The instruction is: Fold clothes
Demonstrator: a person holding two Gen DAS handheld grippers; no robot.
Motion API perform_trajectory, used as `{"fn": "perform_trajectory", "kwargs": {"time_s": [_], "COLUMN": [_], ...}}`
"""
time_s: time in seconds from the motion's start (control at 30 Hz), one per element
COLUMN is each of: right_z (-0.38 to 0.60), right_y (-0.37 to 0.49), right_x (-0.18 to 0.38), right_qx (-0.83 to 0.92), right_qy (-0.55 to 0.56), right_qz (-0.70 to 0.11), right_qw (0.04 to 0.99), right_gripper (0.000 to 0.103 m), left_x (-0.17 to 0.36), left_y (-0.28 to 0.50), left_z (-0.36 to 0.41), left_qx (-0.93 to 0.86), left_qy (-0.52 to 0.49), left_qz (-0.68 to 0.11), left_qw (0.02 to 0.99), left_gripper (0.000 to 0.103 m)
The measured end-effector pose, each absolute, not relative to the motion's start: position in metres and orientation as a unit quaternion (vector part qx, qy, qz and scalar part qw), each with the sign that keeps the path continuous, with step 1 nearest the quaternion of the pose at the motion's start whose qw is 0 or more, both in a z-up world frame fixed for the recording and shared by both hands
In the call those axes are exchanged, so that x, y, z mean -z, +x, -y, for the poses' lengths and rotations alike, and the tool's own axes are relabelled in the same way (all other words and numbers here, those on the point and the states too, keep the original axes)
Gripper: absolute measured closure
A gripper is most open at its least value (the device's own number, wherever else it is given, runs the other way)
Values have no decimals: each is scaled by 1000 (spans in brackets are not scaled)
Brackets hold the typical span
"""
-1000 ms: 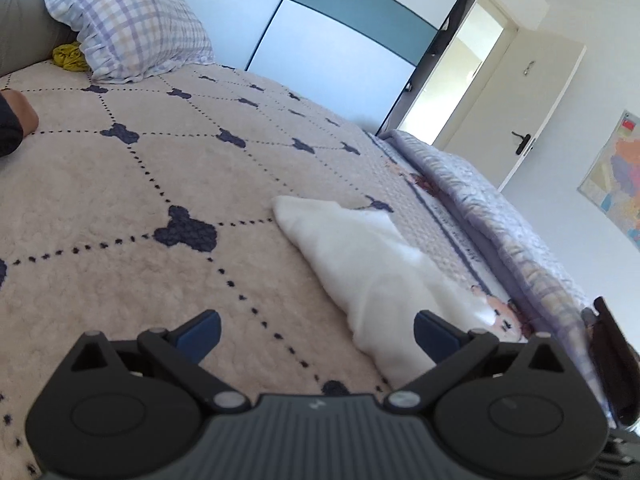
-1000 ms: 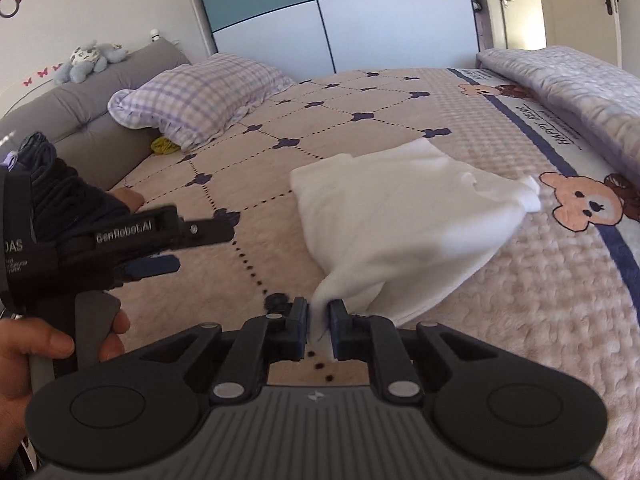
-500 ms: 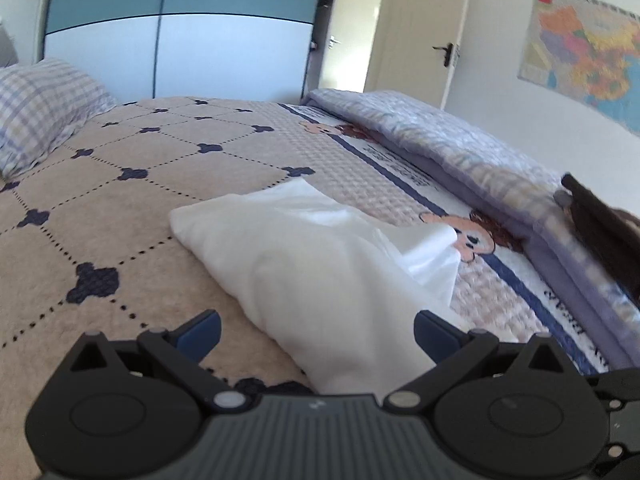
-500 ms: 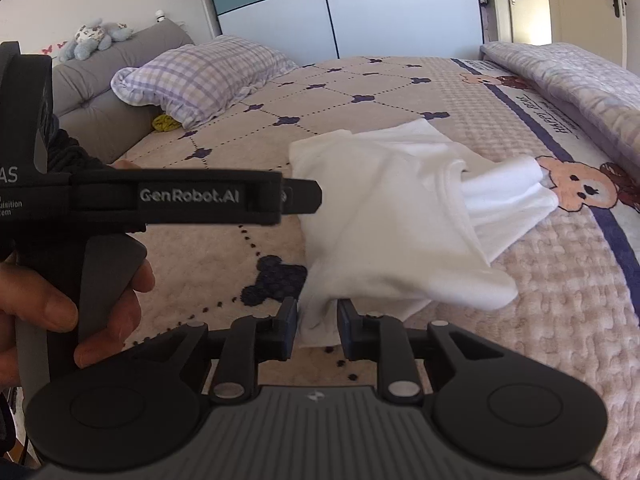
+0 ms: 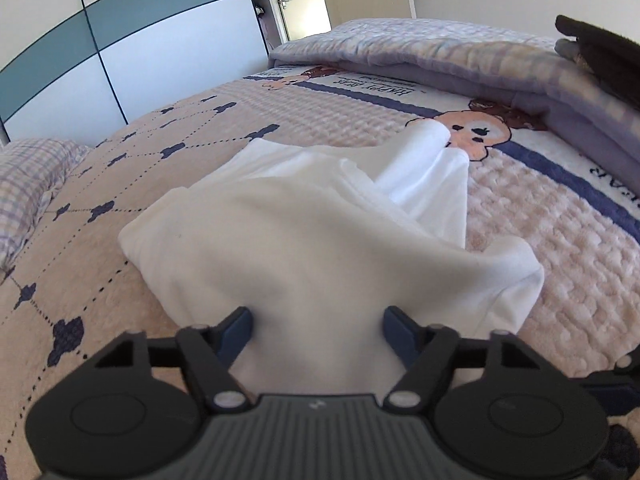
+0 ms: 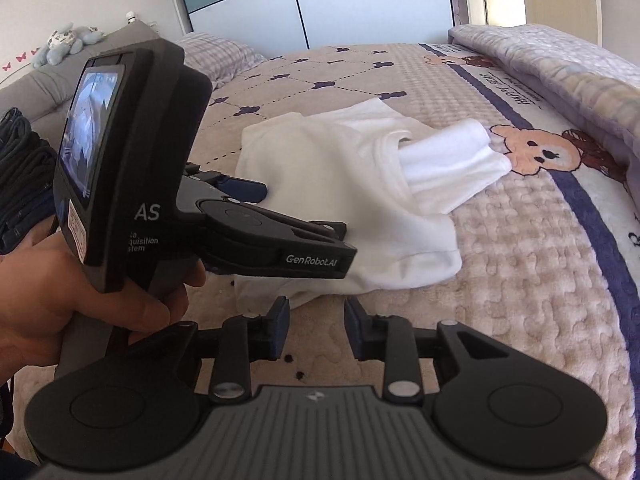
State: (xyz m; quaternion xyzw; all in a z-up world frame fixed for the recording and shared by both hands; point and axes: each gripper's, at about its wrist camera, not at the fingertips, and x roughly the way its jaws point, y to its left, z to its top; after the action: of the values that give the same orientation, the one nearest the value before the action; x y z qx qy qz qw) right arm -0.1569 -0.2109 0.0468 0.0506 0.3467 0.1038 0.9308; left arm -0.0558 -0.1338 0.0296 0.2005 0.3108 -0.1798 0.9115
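White garment (image 5: 320, 240) is lying bunched on the pink bear-print bedspread (image 5: 560, 240), its near edge sitting between the spread fingers of the left gripper (image 5: 316, 330). Right gripper (image 6: 316, 326) is hovering just short of the cloth, fingers parted with nothing between them.

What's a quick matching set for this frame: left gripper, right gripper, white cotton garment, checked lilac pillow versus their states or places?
Column 1:
1. left gripper
2. right gripper
3. white cotton garment
4. checked lilac pillow

Column 2:
A. open, nothing between its fingers
B. at the head of the bed
C. open, fingers astride the cloth's near edge
D. partly folded, sleeve sticking out

Pairs: 1-C, 2-A, 3-D, 4-B
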Motion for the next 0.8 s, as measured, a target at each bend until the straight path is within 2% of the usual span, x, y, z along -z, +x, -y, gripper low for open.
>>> {"fn": "perform_trajectory", "kwargs": {"time_s": [0.07, 0.13, 0.33, 0.5, 0.57, 0.8], "right_z": [214, 217, 222, 212, 215, 225], "right_y": [-159, -161, -162, -162, -161, -134], "right_x": [-45, -43, -40, -43, -44, -53], "right_qx": [-103, -101, -97, -95, -91, -61], "right_qy": [55, 57, 50, 27, 23, 29], "right_qz": [-351, -356, -351, -336, -333, -318], "right_qw": [929, 927, 930, 937, 938, 946], "right_gripper": [71, 70, 70, 70, 67, 60], "left_x": [-35, -44, -63, -65, -65, -64], "left_y": [-57, -61, -82, -99, -104, -111], "left_z": [128, 112, 59, 31, 19, -5], "left_qx": [180, 175, 151, 109, 90, 18], "left_qy": [188, 152, 70, 61, 55, 75], "left_qz": [-308, -306, -291, -298, -305, -308], "left_qw": [915, 923, 942, 946, 946, 948], "left_gripper": [83, 91, 92, 95, 99, 103]}}
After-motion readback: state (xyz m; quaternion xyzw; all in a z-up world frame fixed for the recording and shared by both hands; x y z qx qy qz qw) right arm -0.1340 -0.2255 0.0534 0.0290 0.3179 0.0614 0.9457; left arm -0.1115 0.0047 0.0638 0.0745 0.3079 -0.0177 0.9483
